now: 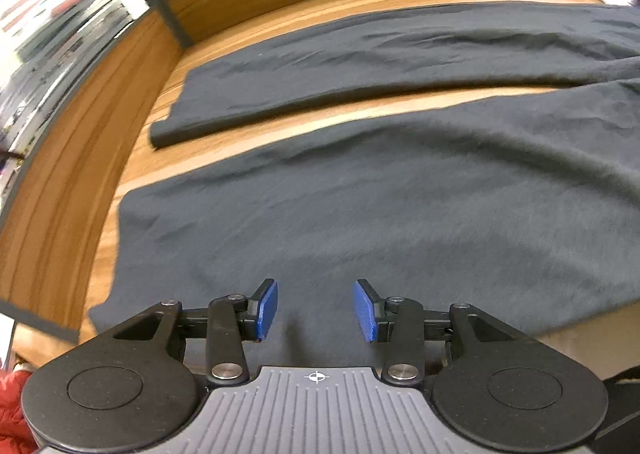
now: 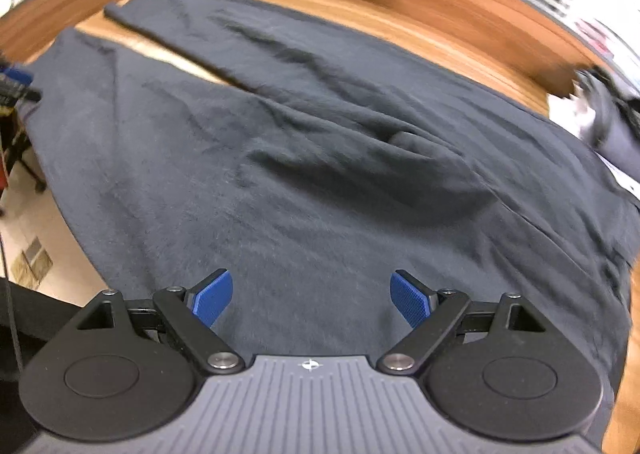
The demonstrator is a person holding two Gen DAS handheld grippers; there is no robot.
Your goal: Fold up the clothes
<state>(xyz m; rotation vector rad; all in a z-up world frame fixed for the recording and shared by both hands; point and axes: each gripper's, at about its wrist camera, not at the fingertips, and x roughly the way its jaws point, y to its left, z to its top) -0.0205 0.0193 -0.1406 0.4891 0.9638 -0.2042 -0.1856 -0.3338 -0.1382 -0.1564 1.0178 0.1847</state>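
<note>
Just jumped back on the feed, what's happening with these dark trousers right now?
A pair of dark trousers lies spread flat on the wooden table, legs slightly apart, near leg at the table's front edge. The left gripper and right gripper both hover above the fabric, open, nothing between the pads. No fold shows yet. Other clothing sits at the far corner.

The left gripper (image 1: 315,308) tilts steeply downward, its blue pads (image 1: 267,309) standing partly apart with nothing pinched between them. The right gripper (image 2: 311,300) tilts downward as well, its blue pads (image 2: 410,300) spread wide, with nothing clamped between them.
</note>
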